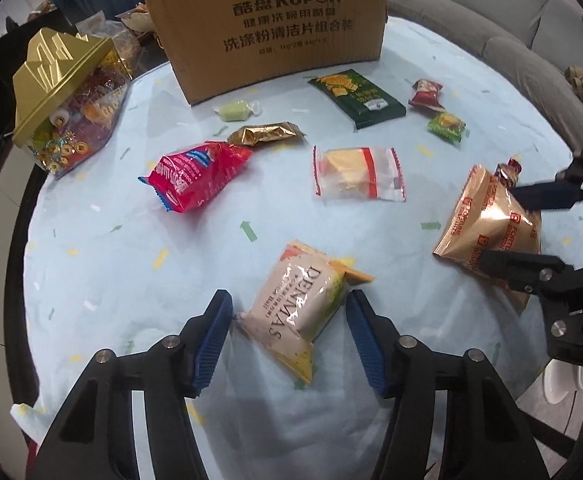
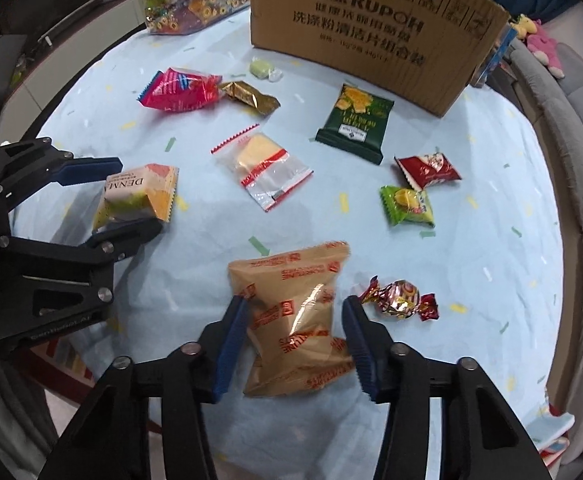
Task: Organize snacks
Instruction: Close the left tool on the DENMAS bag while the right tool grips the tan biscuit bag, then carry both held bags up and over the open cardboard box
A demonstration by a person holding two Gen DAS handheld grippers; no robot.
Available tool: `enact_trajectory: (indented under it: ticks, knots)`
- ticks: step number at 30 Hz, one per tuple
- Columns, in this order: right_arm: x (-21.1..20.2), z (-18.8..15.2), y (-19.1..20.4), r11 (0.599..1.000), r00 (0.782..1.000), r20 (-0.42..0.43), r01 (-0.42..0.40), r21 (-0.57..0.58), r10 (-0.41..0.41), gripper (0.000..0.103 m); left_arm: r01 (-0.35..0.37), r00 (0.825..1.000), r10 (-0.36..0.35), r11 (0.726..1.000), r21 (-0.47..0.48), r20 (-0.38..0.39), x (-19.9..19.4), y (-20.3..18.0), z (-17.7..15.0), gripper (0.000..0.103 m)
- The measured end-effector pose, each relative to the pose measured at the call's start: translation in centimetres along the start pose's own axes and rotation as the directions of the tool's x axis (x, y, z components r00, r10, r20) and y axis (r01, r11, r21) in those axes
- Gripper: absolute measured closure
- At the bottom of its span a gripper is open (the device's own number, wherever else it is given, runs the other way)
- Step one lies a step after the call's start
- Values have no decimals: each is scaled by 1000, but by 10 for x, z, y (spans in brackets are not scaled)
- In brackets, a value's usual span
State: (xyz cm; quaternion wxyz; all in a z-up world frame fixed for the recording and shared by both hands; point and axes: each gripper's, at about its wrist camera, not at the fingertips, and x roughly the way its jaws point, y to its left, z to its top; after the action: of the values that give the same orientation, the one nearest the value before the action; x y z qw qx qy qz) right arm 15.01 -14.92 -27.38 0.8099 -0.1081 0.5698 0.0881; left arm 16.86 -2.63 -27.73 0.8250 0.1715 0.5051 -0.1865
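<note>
My left gripper [image 1: 287, 312] is open, its blue-padded fingers on either side of a pale DENMAS snack pack [image 1: 303, 308] lying on the light blue tablecloth [image 1: 131, 260]. My right gripper [image 2: 295, 316] is open around a gold-brown biscuit pack [image 2: 295, 316]. In the left wrist view the right gripper [image 1: 507, 228] straddles that gold pack [image 1: 487, 236]. In the right wrist view the left gripper [image 2: 131, 196] straddles the DENMAS pack [image 2: 139, 196]. A KUPOH cardboard box [image 1: 267, 28] stands at the back, also seen in the right wrist view [image 2: 371, 36].
Loose on the cloth: a pink bag [image 1: 195, 176], a gold wrapper [image 1: 267, 134], a clear pack [image 1: 357, 174], a dark green cracker pack [image 1: 355, 98], red [image 2: 427, 170] and green [image 2: 407, 206] small packs, a foil candy [image 2: 399, 298]. A gold-lidded candy box [image 1: 67, 100] stands at the left.
</note>
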Motion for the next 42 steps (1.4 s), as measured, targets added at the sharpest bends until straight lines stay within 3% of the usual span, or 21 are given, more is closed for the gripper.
enact_trajectory:
  ticks: [2, 5, 7, 17, 42]
  knots:
    - [1, 0, -1, 1000, 1000, -1, -11, 8, 11, 59, 6, 1000, -6, 1000, -4, 5, 0, 0, 1, 48]
    - [0, 0, -2, 1000, 1000, 2, -20, 13, 20, 63, 10, 1000, -10, 1000, -5, 6, -2, 0, 0, 63]
    - [-1, 0, -3, 999, 999, 2, -32, 21, 32, 65, 9, 1000, -9, 1000, -7, 9, -5, 0, 0, 66]
    - [-15, -1, -11, 995, 997, 30, -78, 63, 76, 68, 3, 999, -1, 999, -52, 45, -28, -5, 2, 68]
    - [-74, 8, -29, 991, 989, 146, -38, 132, 18, 68, -55, 993, 72, 983, -174, 93, -96, -8, 10, 68]
